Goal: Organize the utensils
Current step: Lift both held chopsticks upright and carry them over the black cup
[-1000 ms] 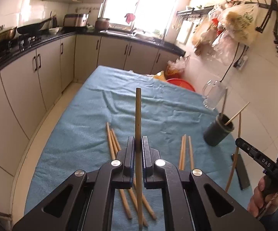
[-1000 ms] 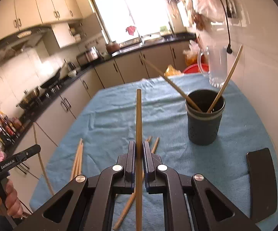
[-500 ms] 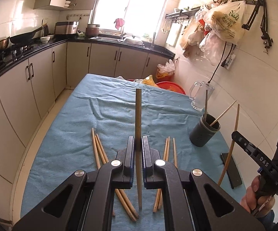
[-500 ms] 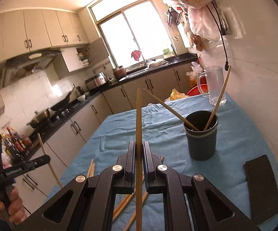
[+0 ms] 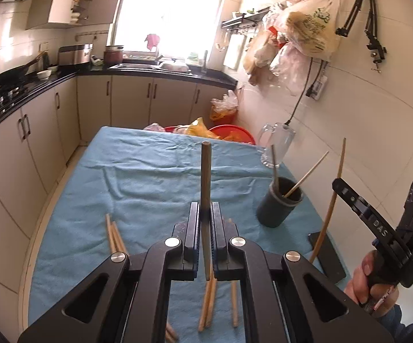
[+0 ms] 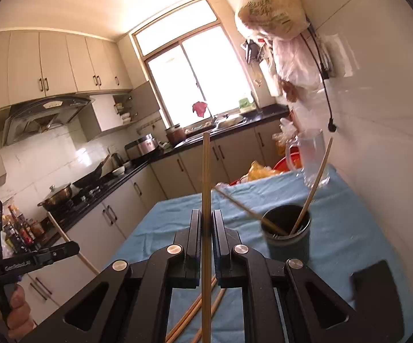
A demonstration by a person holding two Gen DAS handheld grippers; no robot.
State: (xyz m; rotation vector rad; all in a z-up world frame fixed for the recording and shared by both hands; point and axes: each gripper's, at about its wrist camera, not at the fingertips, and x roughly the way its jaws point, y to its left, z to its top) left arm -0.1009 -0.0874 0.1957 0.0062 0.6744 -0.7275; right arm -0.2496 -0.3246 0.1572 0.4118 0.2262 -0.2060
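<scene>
Left gripper (image 5: pixel 205 214): jaws clamped on one wooden chopstick (image 5: pixel 205 188), held upright between the pads. Right gripper (image 6: pixel 205 223): likewise clamped on a second chopstick (image 6: pixel 206 200), upright.

Surface under both: table with wrinkled blue cloth (image 5: pixel 155 177). Loose chopsticks (image 5: pixel 115 234) lie on the cloth below and left of the left gripper, more directly beneath it. Dark holder cup (image 6: pixel 288 235) stands ahead-right of the right gripper, two chopsticks leaning inside; glass mug (image 6: pixel 312 157) beyond it by the tiled wall.

Room: kitchen, beige cabinets (image 5: pixel 35 131), black countertop, bright window (image 6: pixel 195 77) ahead.
</scene>
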